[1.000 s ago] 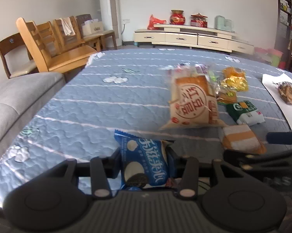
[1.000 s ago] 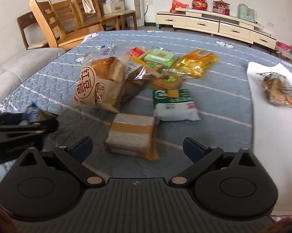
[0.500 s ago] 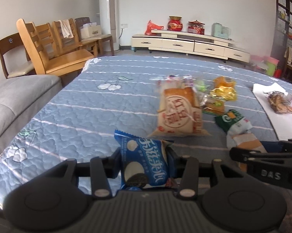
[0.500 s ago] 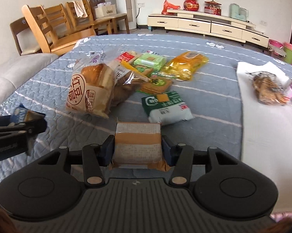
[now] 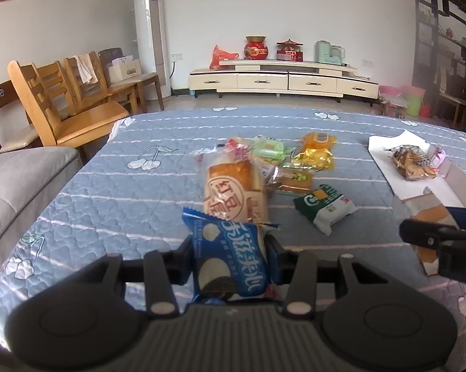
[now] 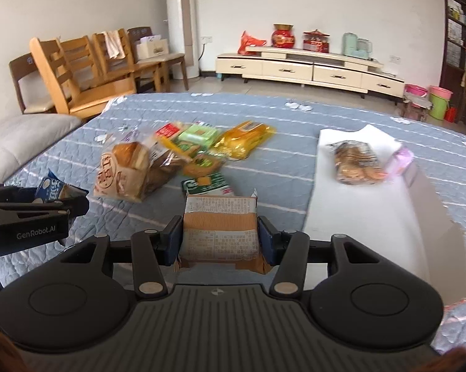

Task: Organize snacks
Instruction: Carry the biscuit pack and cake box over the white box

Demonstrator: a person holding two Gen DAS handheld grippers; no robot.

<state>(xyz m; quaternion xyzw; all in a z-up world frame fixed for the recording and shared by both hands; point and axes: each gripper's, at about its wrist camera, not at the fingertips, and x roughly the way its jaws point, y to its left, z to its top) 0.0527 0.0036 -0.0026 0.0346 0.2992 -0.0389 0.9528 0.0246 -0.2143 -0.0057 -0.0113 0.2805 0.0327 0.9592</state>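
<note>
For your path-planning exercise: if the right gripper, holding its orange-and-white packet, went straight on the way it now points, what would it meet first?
Most likely the green-and-white packet, lying on the quilt directly beyond the orange-and-white packet held in the right gripper. Depth is unclear; the gripper might pass above it.

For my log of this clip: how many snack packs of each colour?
Blue pack: 1
Tan pack: 1
Green packs: 2
Yellow pack: 1
Orange pack: 1
Red pack: 1
Pink pack: 1
Clear bags: 2
Total: at least 10
</note>
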